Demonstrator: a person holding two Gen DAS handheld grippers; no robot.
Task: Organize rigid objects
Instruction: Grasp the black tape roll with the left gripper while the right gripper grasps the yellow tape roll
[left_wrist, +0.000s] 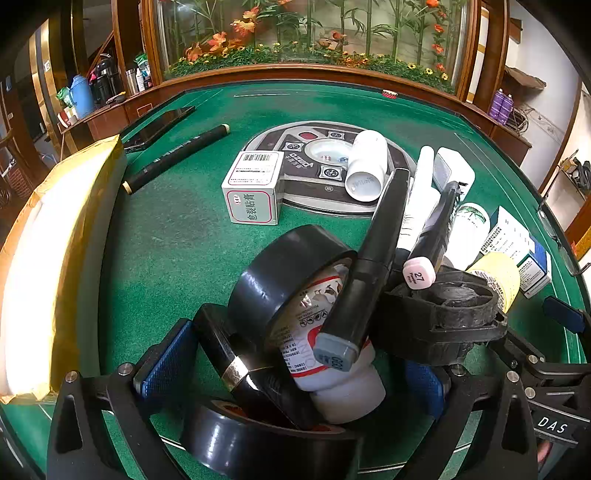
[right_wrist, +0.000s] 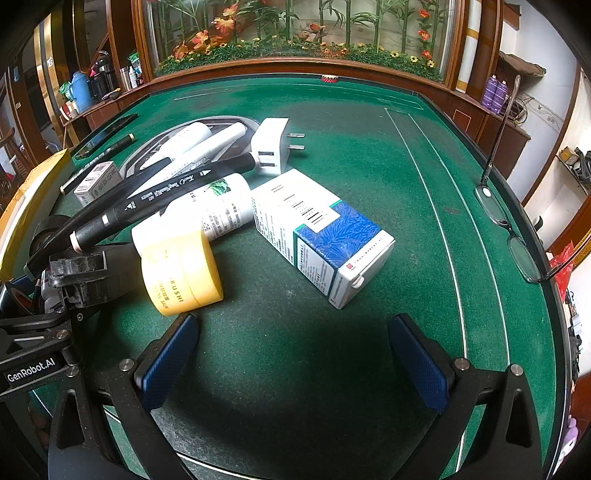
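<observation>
My left gripper is open, its blue pads on either side of a pile. In the pile, a black tape roll leans on a white bottle with a red label. A black marker with a grey cap and a black pen with a gold band lie across them. A second tape roll lies below. My right gripper is open over bare green felt. Beyond it lie a blue and white box and a yellow jar.
A small white box, a white cylinder and a long black pen lie further back. A gold envelope fills the left side. A white charger, a leaf-printed bottle and glasses at the right rim.
</observation>
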